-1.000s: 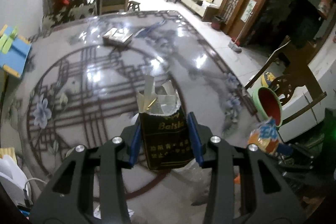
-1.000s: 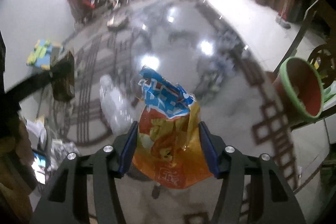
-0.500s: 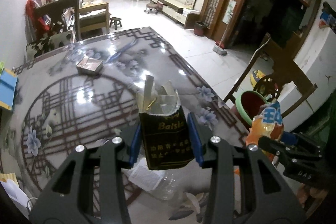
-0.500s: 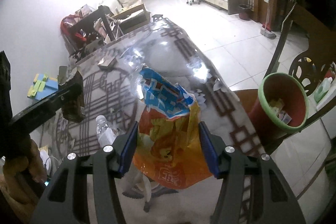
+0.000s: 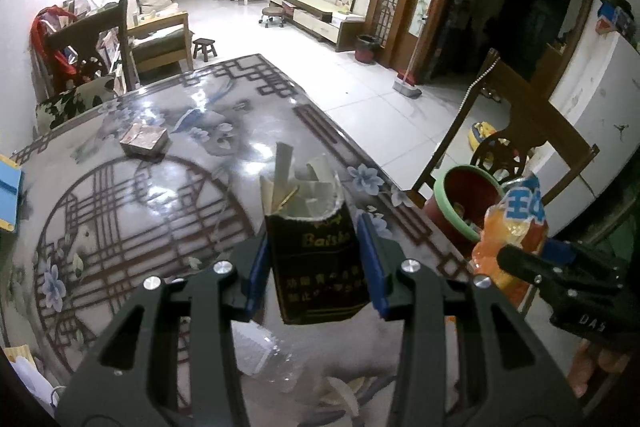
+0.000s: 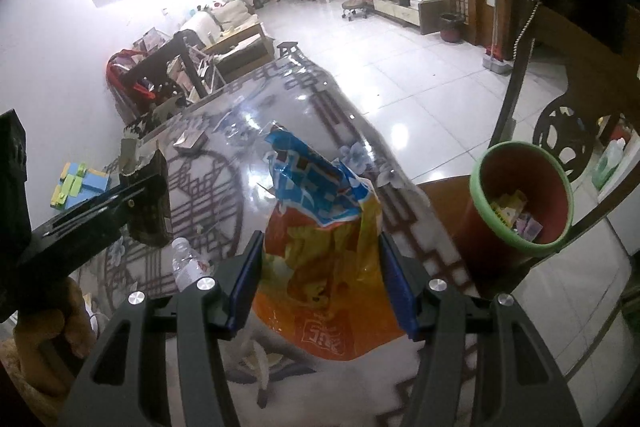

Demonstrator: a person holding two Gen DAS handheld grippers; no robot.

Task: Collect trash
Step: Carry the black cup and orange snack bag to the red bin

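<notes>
My left gripper (image 5: 316,259) is shut on a torn black cigarette pack (image 5: 316,267) with paper scraps sticking out of its top, held above the patterned table (image 5: 120,211). An orange and blue snack bag (image 6: 320,251) is clamped in my right gripper (image 6: 320,279), also above the table. The bag (image 5: 516,227) and right gripper show at the right of the left wrist view, close to the red bin with a green rim (image 5: 464,203). That bin (image 6: 524,195) stands on a chair seat beside the table and holds some trash. The pack (image 6: 150,199) appears at the left of the right wrist view.
A clear plastic bottle (image 6: 188,263) lies on the table below the grippers, with peel-like scraps (image 5: 340,393) near it. A small box (image 5: 144,141) sits farther back. Wooden chairs (image 5: 516,131) flank the table. A blue toy (image 6: 80,183) is at the left edge.
Both grippers have risen and swung right with their loads. The bin has come closer in both views, and the table's right edge and room floor now show.
</notes>
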